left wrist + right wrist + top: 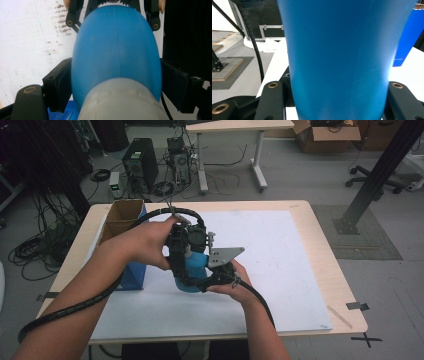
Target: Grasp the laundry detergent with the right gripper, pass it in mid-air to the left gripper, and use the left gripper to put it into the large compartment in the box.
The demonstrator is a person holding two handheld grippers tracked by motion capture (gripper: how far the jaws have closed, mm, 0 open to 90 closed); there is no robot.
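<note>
Right gripper point(216, 276) clamps blue bottle point(192, 270) body; left gripper point(180, 251), at 12 o'clock, jaws bracketing its shoulder, contact unclear. Risk: uneven squeeze twists bottle loose, toppling onto counter point(280, 270).

Light: even and soft, falling from overhead
Shadows: lying faint under the hands
Focus: blurring in both close gripper views

Both forearms come in from the bottom of the high view and meet over the middle of the table. The left gripper point(181, 251) points down from above, its jaws pressed against both sides of what sits between them. The right gripper point(216, 271) lies level and low, clamped tight.
</note>
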